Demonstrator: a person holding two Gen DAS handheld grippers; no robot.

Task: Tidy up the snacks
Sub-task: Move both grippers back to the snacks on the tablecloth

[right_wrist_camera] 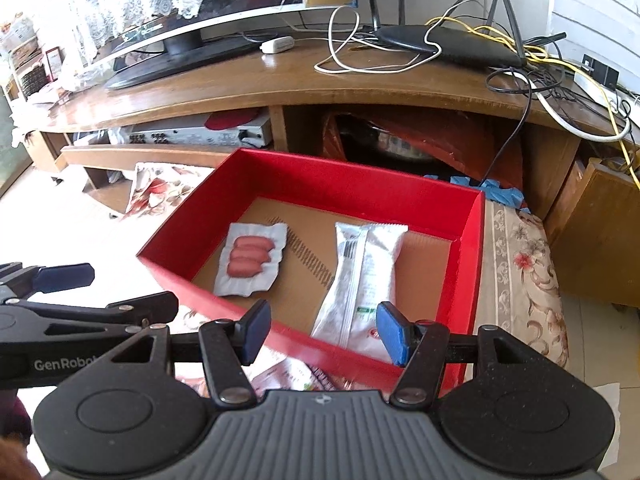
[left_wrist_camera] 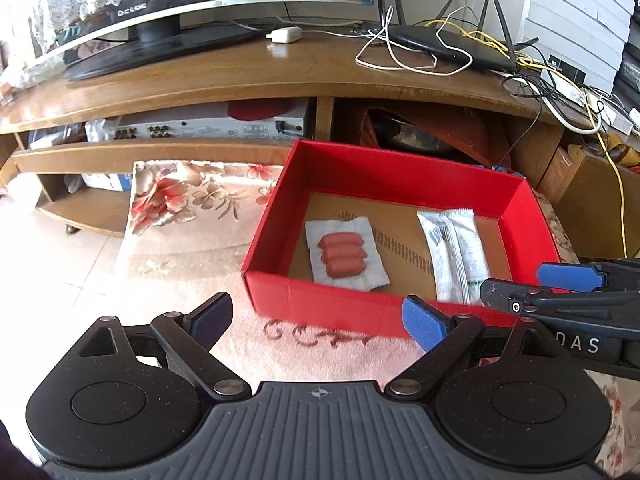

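Floral cloth is lying under the red box (left_wrist_camera: 336, 304), which is holding a sausage pack (left_wrist_camera: 344, 254) and a white packet (left_wrist_camera: 456, 256) — your left tongs (left_wrist_camera: 318, 320) are gaping wide, your right tongs (right_wrist_camera: 324, 334) half open, both gripping nothing.

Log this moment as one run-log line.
left gripper: open, empty | right gripper: open, empty | red box: holds sausage pack, white packet
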